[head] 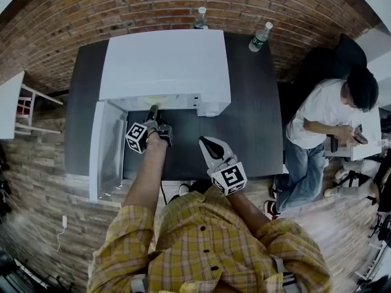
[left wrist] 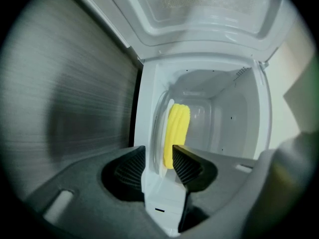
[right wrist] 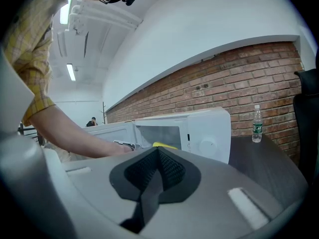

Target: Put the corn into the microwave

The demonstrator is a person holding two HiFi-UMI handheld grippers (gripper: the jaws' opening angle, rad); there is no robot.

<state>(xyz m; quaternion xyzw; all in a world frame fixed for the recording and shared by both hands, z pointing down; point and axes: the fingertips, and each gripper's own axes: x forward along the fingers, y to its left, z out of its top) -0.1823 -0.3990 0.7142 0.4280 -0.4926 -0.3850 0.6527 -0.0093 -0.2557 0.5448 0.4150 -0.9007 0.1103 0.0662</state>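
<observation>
Currently: yellow corn [left wrist: 177, 133] lying inside white microwave [left wrist: 219, 113], door [head: 107, 142] swung open | left gripper [left wrist: 158, 159] at cavity mouth, fingers spread wide, clear of corn | right gripper [right wrist: 158, 156] above bench [right wrist: 271, 163] front edge, fingers closed together, empty.

Corn [left wrist: 177, 128]: its near end tucks in behind one pad of the left gripper [left wrist: 158, 152], so I can't tell if that end sits between the fingers or just past them. From the head view those fingertips vanish under the top of the microwave [head: 165, 66], corn too. In the right gripper view only a yellow sliver peeks just over the tips of the right gripper [right wrist: 158, 151]; the rest is behind the fingers. The door [left wrist: 65, 108], just beside the left fingers, is a streaky blur running off the frame. The bottle [right wrist: 256, 125] well beyond the right fingers has a label too small to read.
</observation>
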